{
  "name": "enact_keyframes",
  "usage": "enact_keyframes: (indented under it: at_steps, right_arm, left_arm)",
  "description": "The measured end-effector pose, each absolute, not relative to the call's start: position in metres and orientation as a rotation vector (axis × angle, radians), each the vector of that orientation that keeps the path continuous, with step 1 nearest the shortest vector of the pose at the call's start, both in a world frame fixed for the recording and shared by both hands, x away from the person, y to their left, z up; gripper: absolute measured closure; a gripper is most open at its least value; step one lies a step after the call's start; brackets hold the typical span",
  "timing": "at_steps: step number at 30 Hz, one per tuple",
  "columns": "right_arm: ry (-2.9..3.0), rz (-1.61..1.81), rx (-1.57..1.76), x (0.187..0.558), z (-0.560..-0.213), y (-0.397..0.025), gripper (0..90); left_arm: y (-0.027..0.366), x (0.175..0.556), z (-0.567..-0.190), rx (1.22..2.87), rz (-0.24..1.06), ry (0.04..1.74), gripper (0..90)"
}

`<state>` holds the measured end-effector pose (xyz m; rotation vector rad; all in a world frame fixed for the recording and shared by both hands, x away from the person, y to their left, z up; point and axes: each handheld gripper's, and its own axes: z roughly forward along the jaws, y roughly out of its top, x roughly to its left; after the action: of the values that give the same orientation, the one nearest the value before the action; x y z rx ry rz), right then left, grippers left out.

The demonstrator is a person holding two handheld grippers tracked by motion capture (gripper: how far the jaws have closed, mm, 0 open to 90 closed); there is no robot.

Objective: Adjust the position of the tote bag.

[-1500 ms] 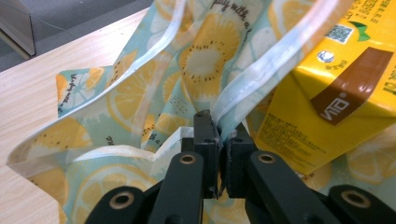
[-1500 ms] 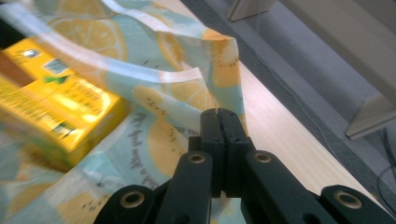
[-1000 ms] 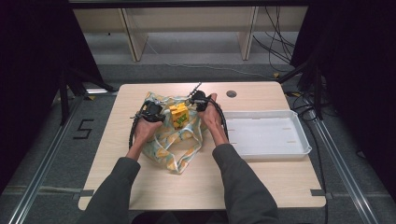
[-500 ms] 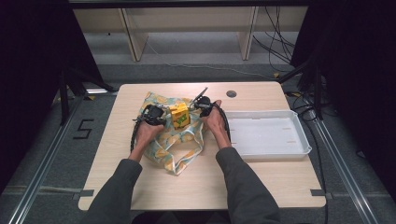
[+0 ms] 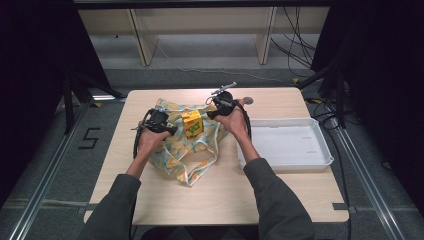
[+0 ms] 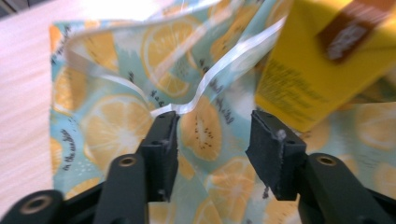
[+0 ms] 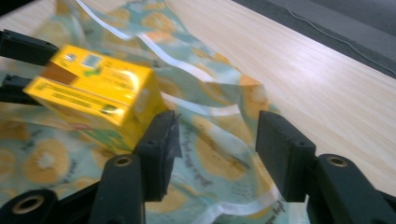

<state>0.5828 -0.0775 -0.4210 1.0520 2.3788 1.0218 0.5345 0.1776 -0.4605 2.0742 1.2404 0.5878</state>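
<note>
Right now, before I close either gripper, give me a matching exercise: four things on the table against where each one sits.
Things:
1. yellow cardboard carton
2. lemon-print fabric bag
3. white plastic tray
4. small grey round disc

Places:
A. far table edge, beyond the right hand
B. table's right side
C. on the bag, between both grippers
D. spread flat, table's middle

Pairs: 1-C, 2-D, 3-B, 4-A

Dark grey long sleeves; each black gripper (image 5: pixel 172 131) has 2 blocky jaws, brass-ringed screws.
</note>
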Motion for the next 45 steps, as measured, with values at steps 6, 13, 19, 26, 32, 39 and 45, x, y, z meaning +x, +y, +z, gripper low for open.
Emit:
enact_keyframes:
  at_steps: [6,13,19,26,32,39,45]
  right_arm:
    - [2.355,1.092,1.151,0.572,-0.411,-0.073,40.5]
    - [2.375,1.181,1.139,0.564,-0.404,-0.064,34.2]
    - [2.401,1.172,1.123,0.558,-0.404,-0.055,29.1]
    - [2.416,1.143,1.109,0.557,-0.408,-0.049,25.6]
    - [2.438,1.129,1.098,0.556,-0.412,-0.042,23.0]
    - [2.464,1.105,1.082,0.552,-0.418,-0.032,20.3]
    - [2.465,1.1,1.075,0.552,-0.419,-0.027,18.7]
  left_arm:
    - [0.184,0.51,-0.44,2.042,0.559,1.221,41.8]
    - [0.185,0.474,-0.436,2.072,0.568,1.181,33.5]
    - [0.187,0.441,-0.436,2.033,0.528,1.153,26.0]
    - [0.19,0.409,-0.445,1.995,0.452,1.111,23.0]
    - [0.191,0.387,-0.455,2.021,0.432,1.091,22.6]
    - [0.188,0.365,-0.464,2.026,0.444,1.065,20.1]
    - [0.194,0.345,-0.472,2.027,0.428,1.049,17.3]
